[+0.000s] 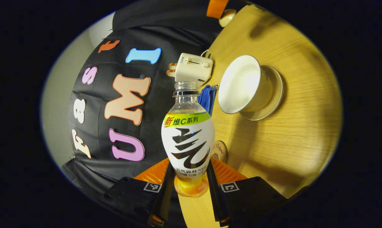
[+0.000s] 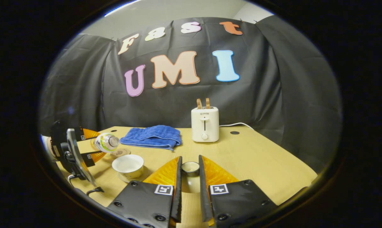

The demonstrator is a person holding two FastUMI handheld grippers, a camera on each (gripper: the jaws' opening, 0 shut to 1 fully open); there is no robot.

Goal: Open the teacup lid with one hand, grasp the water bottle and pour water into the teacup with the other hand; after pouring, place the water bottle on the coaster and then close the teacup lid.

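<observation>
Sideways in the left gripper view, the left hand-held gripper (image 1: 191,177) is clamped on the lower body of the water bottle (image 1: 188,139), one finger on each side. The bottle has no cap on its open neck, which points toward the toaster (image 1: 194,68) at the far edge of the surface (image 1: 292,142). Its upper part looks clear; how much liquid is inside I cannot tell. To the right of the neck sits the teacup (image 1: 241,85) on its saucer (image 1: 275,95), lid off, its pale interior showing; whether it holds water cannot be told. A round coaster (image 1: 220,151) lies just behind the bottle's body, and a blue cloth (image 1: 207,98) shows beyond the neck. Next, in the right gripper view, the right hand-held gripper (image 2: 190,177) holds the teacup lid (image 2: 190,167) between its two fingers, close above the surface. At the left, the left hand-held gripper holds the bottle tilted, its mouth above and just behind the open teacup, with the coaster beside it. The blue cloth lies folded left of the toaster.
</observation>
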